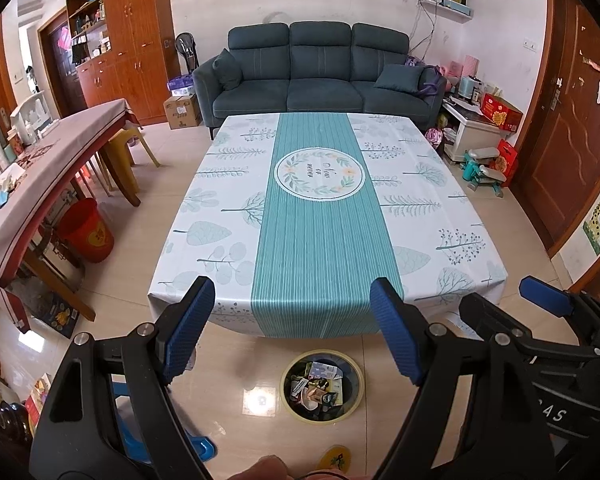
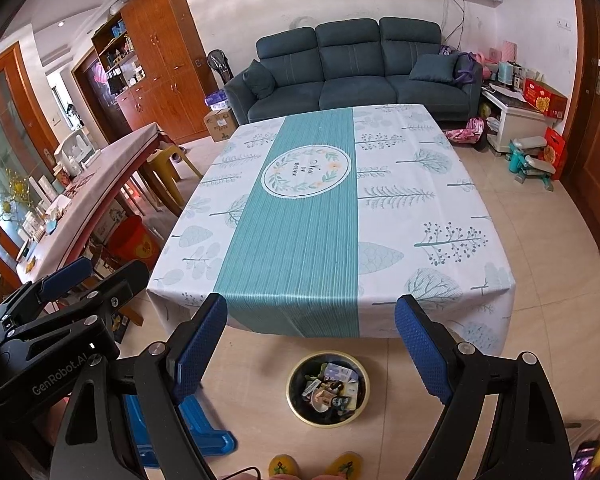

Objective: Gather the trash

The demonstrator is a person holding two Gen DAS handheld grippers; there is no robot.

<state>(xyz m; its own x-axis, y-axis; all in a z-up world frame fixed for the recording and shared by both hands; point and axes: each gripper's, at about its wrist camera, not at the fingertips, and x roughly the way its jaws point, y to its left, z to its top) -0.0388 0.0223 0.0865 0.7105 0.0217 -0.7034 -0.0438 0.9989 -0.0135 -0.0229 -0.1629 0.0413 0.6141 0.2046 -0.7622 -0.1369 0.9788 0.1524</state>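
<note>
A round trash bin (image 1: pixel 323 387) with a yellow rim stands on the floor in front of the table, holding several wrappers and cartons; it also shows in the right wrist view (image 2: pixel 327 389). The table (image 1: pixel 220 200) wears a white and teal leaf-print cloth, and nothing lies on its top; it shows in the right wrist view too (image 2: pixel 420 220). My left gripper (image 1: pixel 292 328) is open and empty, held above the floor before the table's near edge. My right gripper (image 2: pixel 312 344) is open and empty beside it. Each gripper shows at the other view's edge.
A blue plastic stool (image 2: pixel 204 436) stands on the floor at lower left. A long side table (image 1: pixel 28 184) with clutter runs along the left, with a red bucket (image 1: pixel 86 230) under it. A dark sofa (image 1: pixel 320 68) is behind the table. Slippered feet (image 2: pixel 284 466) show at the bottom.
</note>
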